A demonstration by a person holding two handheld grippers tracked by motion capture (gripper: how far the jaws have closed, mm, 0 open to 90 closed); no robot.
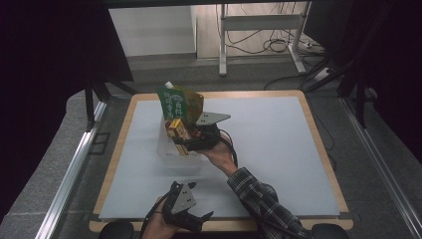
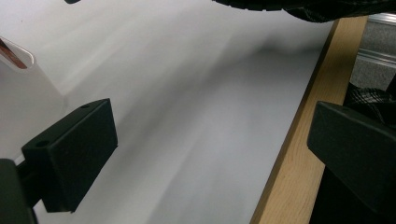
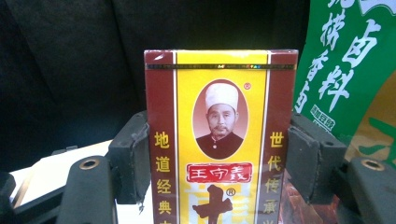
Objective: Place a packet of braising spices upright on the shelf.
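A yellow and dark red box [image 3: 219, 116] with a portrait and Chinese print stands upright between the jaws of my right gripper [image 3: 219, 149], whose pads press on both its sides. In the high view that box [image 1: 175, 128] hangs over a clear plastic container [image 1: 166, 155], held by the right gripper [image 1: 191, 141]. A green spouted pouch [image 1: 178, 102] stands in the container just behind the box, and its print [image 3: 341, 70] is at the right of the right gripper view. My left gripper [image 1: 183, 188] rests near the table's front edge, its jaws wide apart over the bare mat [image 2: 196, 93].
The white mat [image 1: 268, 149] lies on a wooden board whose edge [image 2: 299, 154] runs beside the left gripper. A corner of the clear container [image 2: 18, 58] is at its far left. A plaid sleeve [image 1: 259, 199] crosses the front. Desk legs and cables [image 1: 278, 45] stand behind the table.
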